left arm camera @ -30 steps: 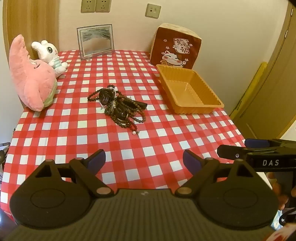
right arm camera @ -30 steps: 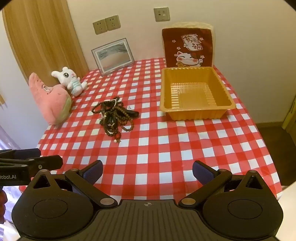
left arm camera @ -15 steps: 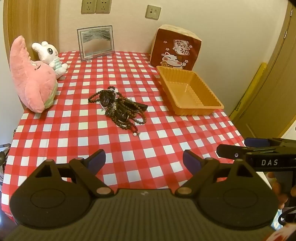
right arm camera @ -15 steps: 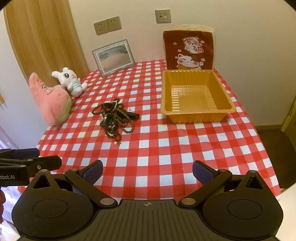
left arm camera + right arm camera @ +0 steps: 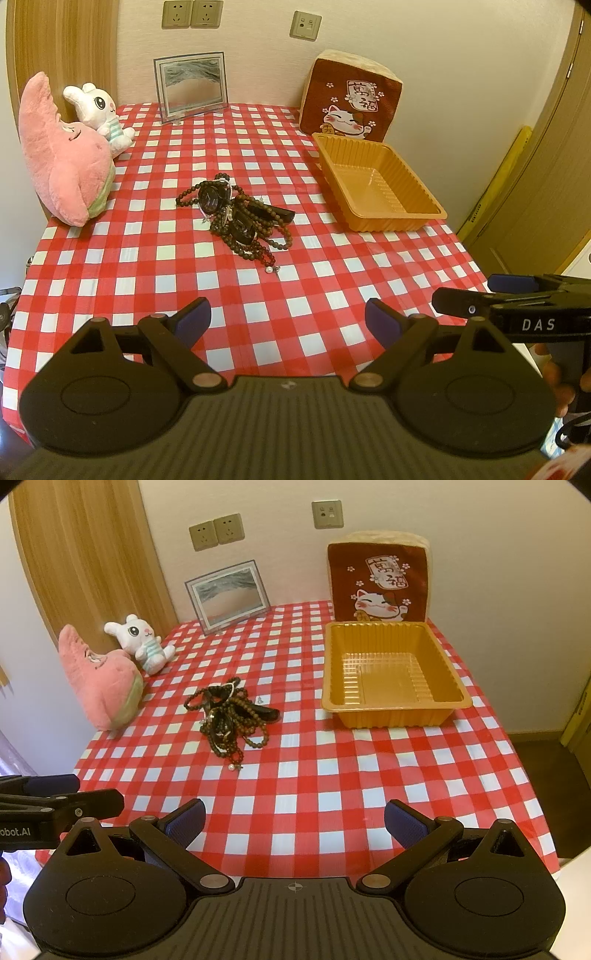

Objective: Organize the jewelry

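Observation:
A tangled heap of dark bead bracelets and jewelry (image 5: 238, 218) (image 5: 231, 714) lies mid-table on the red-and-white checked cloth (image 5: 155, 273). An empty orange plastic tray (image 5: 373, 186) (image 5: 391, 675) stands to its right. My left gripper (image 5: 288, 319) hovers open over the near table edge, well short of the heap. In the right wrist view my right gripper (image 5: 293, 819) is also open and empty, above the near edge. Each gripper shows at the side of the other's view: the right gripper (image 5: 476, 295), the left gripper (image 5: 70, 794).
A pink star plush (image 5: 62, 162) and a white bunny plush (image 5: 99, 114) sit at the left. At the back wall stand a framed picture (image 5: 192, 85) and a brown cat cushion (image 5: 349, 99). A door (image 5: 546, 166) is on the right.
Both grippers have drawn back and up slightly, so the table looks a bit farther away. Both stay open. The jewelry and tray have not moved.

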Action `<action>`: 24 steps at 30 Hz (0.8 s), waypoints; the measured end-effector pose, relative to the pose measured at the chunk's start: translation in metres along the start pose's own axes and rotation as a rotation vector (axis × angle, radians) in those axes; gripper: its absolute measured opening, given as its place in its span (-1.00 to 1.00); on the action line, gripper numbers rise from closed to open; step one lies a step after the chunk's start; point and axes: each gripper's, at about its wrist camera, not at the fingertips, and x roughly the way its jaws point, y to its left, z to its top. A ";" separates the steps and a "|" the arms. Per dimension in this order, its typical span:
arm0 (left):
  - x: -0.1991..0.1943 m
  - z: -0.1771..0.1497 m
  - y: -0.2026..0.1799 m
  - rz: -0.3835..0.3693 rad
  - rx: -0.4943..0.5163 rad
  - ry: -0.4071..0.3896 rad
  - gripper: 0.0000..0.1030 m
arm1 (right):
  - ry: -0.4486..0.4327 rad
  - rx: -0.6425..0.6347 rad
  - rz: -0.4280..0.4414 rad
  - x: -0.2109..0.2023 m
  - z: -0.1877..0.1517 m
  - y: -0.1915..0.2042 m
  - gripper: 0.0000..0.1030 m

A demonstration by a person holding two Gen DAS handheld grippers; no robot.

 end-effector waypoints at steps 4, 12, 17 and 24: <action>0.000 0.000 0.000 -0.001 0.000 0.000 0.74 | -0.001 0.001 -0.002 0.000 -0.001 0.001 0.99; 0.000 -0.001 0.000 -0.001 0.001 -0.001 0.74 | -0.001 -0.001 -0.001 0.001 0.000 0.001 0.99; 0.000 -0.001 0.001 -0.001 0.000 -0.001 0.74 | -0.002 -0.002 0.002 0.001 0.002 0.001 0.99; 0.000 -0.001 0.001 -0.001 -0.002 0.000 0.74 | -0.002 -0.003 0.003 0.001 0.001 0.001 0.99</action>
